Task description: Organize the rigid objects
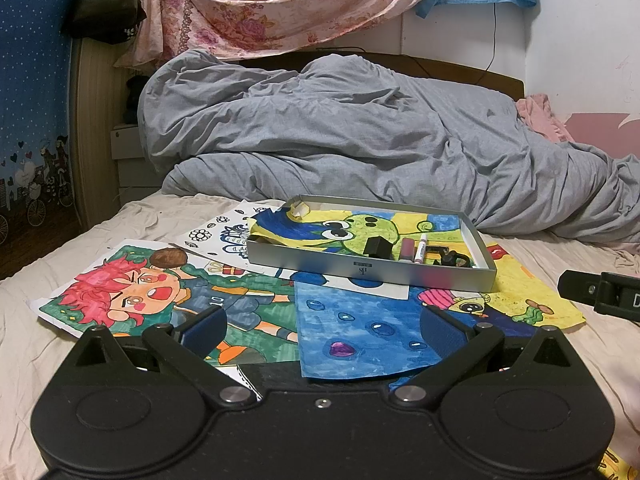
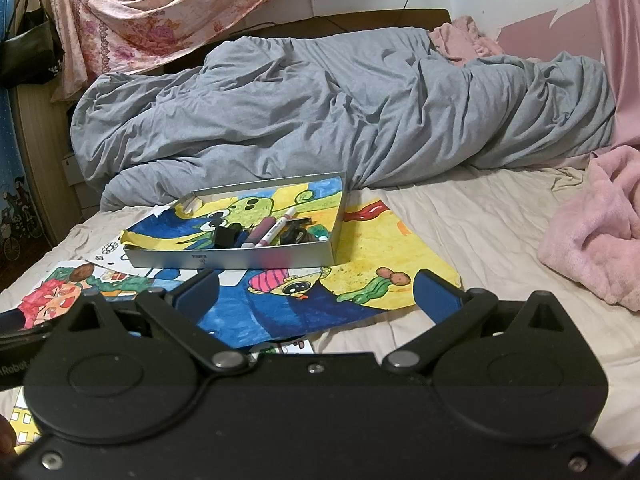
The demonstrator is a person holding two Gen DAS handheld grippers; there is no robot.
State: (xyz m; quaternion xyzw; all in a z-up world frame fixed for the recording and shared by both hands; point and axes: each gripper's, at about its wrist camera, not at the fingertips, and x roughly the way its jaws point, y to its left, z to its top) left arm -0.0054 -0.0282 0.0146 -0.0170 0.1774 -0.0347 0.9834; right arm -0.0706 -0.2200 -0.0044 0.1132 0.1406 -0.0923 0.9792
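Your left gripper (image 1: 322, 326) hangs low over the drawings (image 1: 344, 332), jaws spread wide with nothing between them. Your right gripper (image 2: 316, 292) sits the same way, wide open and empty, above the yellow drawing (image 2: 376, 248).

Ahead of both, well clear of the jaws, the tray (image 1: 372, 270) rests on the papers. In the left view its long side runs across you; in the right view it angles away to the right. Inside it, toward the near right, lie a marker (image 1: 421, 247) pointing away from you, a pink tube (image 1: 406, 249) just beside it, a black block (image 1: 378, 247) and other small dark pieces.

Beyond lies the grey duvet (image 1: 340, 132).
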